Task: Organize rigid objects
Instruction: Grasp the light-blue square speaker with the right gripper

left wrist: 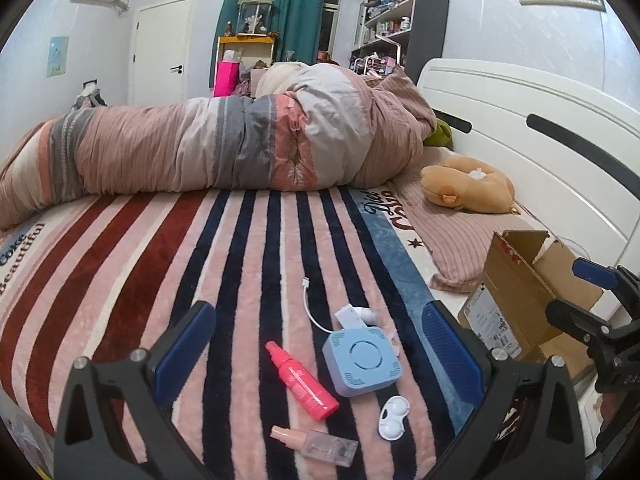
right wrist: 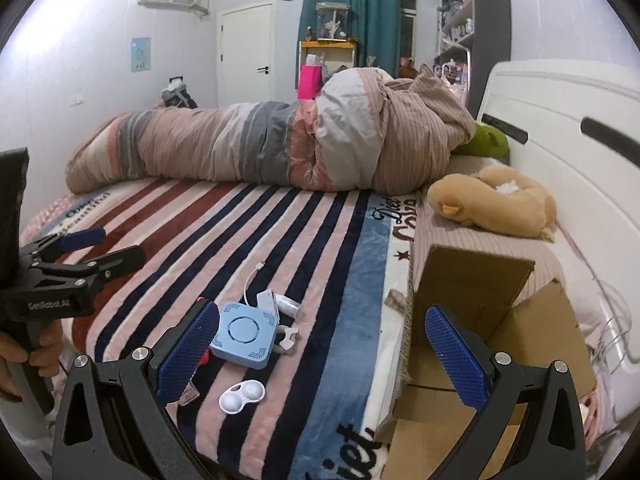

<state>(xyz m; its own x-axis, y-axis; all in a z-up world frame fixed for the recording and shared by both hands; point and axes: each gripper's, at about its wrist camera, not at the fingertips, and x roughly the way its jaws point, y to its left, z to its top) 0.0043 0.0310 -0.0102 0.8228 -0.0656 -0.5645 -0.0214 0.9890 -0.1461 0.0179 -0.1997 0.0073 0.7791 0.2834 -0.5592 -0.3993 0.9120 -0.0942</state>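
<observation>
left hand-held gripper [left wrist: 320, 340] spread wide, right hand-held gripper [right wrist: 324, 340] likewise

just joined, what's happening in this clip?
A person holds a gripper in each hand over a bed with a striped blanket. Both the left gripper and right gripper have jaws open and hold nothing. Loose on the blanket: a blue square device, pink spray bottle, clear small bottle and white lens case. An open cardboard box sits to the right; no items visible inside.

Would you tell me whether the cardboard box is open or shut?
Open: the cardboard box has its flaps standing up, and its inside shows.
</observation>
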